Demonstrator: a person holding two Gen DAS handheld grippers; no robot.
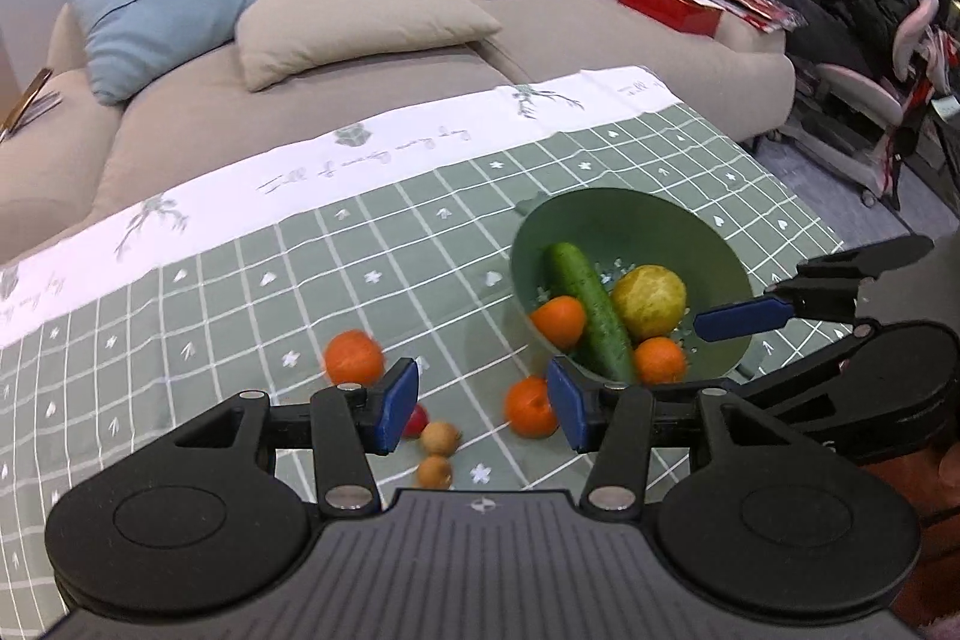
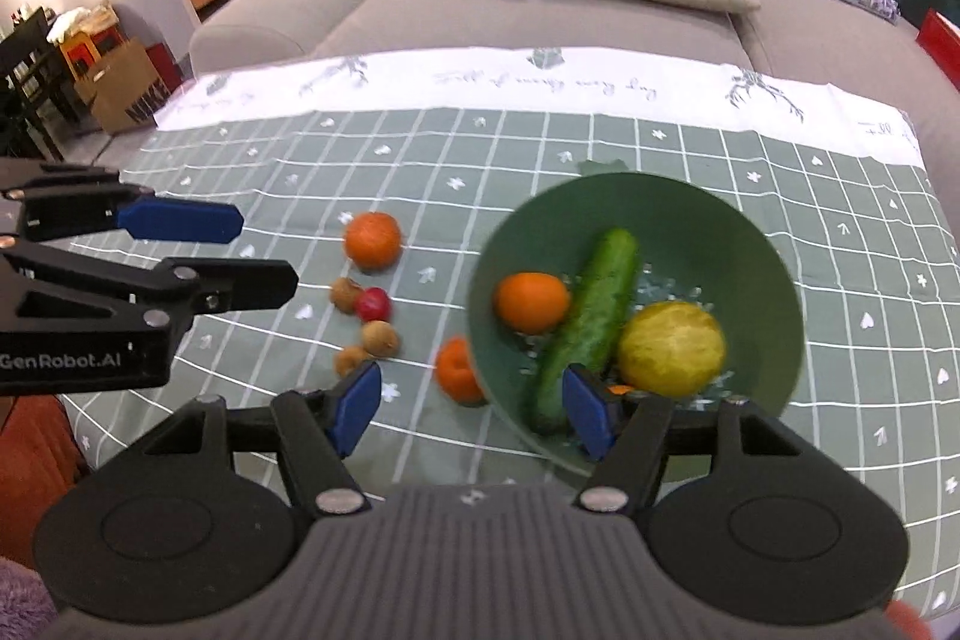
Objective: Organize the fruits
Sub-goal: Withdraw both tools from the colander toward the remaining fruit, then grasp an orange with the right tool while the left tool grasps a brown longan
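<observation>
A: Both your tools hang above the cloth with nothing in them; the left gripper (image 1: pixel 483 409) has its pads spread and bare, and the right gripper (image 2: pixel 474 415) is spread too, empty.

B: And what is left to gather?

A: The green bowl (image 2: pixel 768 244) already holds the cucumber (image 2: pixel 591 316), the yellow fruit (image 2: pixel 671 349) and some oranges; loose on the tablecloth (image 1: pixel 420 232) lie an orange against the bowl's outer wall (image 1: pixel 529 407), a second orange (image 1: pixel 354 357) farther out, the small red fruit (image 2: pixel 373 303) and the brown ones (image 2: pixel 379 338).

B: Which hand should go?

A: Your left, I judge; the near orange shows just ahead between its spread pads, slightly toward the bowl side, and the brown pair lies ahead too; from your right tool the loose fruit lies off to the left, beyond its left pad; an orange is round, so no axis matters.
</observation>
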